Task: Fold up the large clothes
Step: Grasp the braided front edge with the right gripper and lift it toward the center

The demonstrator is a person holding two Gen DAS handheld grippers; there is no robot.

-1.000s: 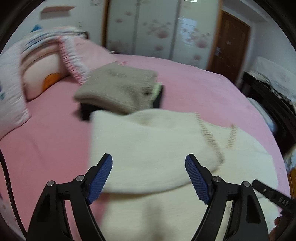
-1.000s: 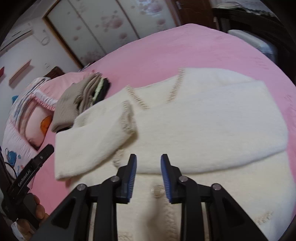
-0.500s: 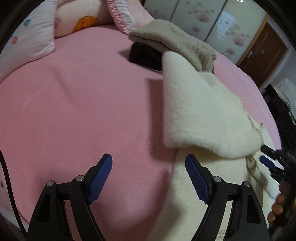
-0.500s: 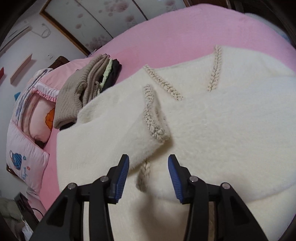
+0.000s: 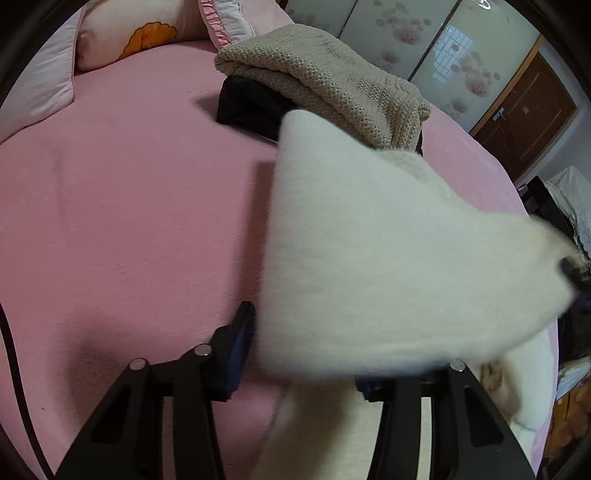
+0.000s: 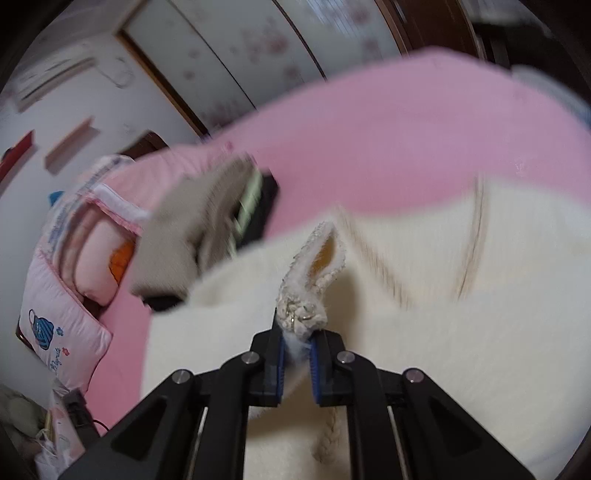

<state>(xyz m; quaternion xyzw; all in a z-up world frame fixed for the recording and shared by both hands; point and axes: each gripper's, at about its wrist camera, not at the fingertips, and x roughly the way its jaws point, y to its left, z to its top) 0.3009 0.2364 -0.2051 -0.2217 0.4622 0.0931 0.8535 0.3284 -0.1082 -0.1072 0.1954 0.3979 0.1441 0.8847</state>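
A large cream fuzzy sweater lies on the pink bed. My right gripper is shut on the sweater's braided cuff and holds the sleeve lifted. In the left wrist view the raised cream sleeve hangs across my left gripper. Its left finger shows beside the sleeve edge; the right finger is mostly hidden under the fabric. The jaws stand apart with cloth over them. The right gripper's tip shows at the far right.
A stack of folded clothes with a beige knit sweater on top sits at the head of the bed, also in the right wrist view. Pillows lie beyond it. Wardrobe doors and dark furniture stand around.
My right gripper has closed on the sleeve cuff and lifted it. The sleeve now hangs over my left gripper, whose jaws have narrowed.
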